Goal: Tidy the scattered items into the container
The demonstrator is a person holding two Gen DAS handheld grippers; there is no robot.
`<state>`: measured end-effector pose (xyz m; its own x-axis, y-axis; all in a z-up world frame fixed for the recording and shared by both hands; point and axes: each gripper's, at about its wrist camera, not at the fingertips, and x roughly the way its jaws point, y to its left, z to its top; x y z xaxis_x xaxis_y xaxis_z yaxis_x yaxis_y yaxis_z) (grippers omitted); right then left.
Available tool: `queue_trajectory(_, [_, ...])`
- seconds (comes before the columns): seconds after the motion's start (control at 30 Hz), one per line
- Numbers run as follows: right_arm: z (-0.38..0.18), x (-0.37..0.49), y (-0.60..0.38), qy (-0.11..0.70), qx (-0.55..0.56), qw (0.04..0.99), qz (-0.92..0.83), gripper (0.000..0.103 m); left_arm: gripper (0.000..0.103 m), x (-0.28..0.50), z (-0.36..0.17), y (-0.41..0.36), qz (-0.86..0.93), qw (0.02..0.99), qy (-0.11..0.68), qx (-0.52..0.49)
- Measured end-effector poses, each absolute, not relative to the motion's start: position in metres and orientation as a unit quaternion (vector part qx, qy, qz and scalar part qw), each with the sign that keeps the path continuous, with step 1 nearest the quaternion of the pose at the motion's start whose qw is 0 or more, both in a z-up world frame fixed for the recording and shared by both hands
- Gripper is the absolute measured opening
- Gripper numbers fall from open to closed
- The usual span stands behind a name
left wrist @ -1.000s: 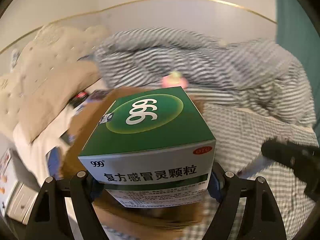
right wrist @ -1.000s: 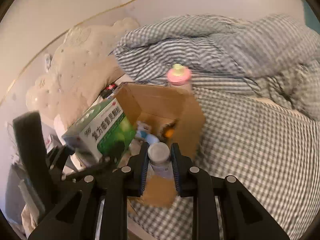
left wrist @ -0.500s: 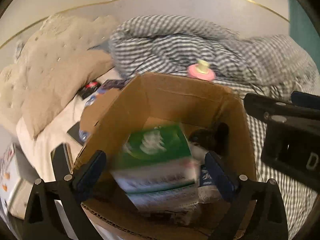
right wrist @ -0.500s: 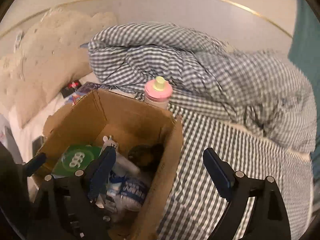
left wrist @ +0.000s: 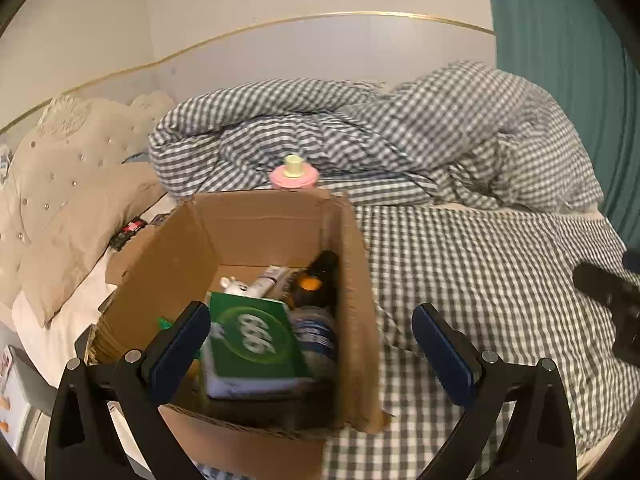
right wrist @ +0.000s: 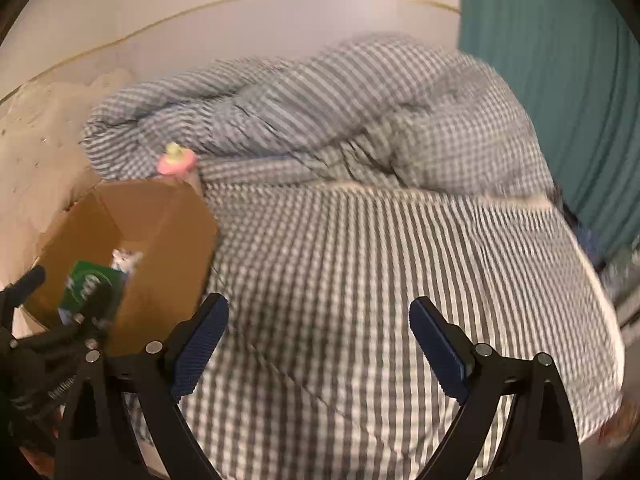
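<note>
Cardboard box (left wrist: pixel 352 280) holds a glossy green carton (left wrist: pixel 256 340); both grippers' ribbed blue fingers (left wrist: pixel 180 348) (right wrist: pixel 436 348) spread apart, empty.

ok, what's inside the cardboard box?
Cardboard box holds a green medicine box on top, a dark bottle, a white tube and a blue-labelled bottle. Anything underneath is hidden.

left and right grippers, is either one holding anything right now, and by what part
Nothing is held. The left gripper and right gripper are both open and empty; the green medicine box lies loose in the cardboard box.
</note>
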<state>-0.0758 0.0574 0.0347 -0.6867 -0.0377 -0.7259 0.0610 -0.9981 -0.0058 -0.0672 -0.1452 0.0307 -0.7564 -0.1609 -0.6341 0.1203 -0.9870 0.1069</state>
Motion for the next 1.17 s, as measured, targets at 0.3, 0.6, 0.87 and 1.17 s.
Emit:
queue_trajectory(0.3, [0.022, -0.069, 0.079, 0.003, 0.409, 0.022, -0.912, 0.092, 0.103, -0.057, 0.030, -0.120, -0.937, 0.073, -0.040, 0.338])
queue_trajectory(0.6, [0.021, -0.070, 0.079, -0.001, 0.408, 0.022, -0.913, 0.092, 0.103, -0.058, 0.032, -0.123, -0.936, 0.070, -0.030, 0.344])
queue_trajectory(0.87, [0.017, -0.070, 0.077, 0.007, 0.413, 0.021, -0.910, 0.092, 0.103, -0.058, 0.028, -0.122, -0.935, 0.069, -0.030, 0.346])
queue_trajectory(1.17, [0.014, -0.070, 0.085, -0.005, 0.418, 0.025, -0.908, 0.092, 0.103, -0.051, 0.027, -0.125, -0.942, 0.082, -0.004, 0.326])
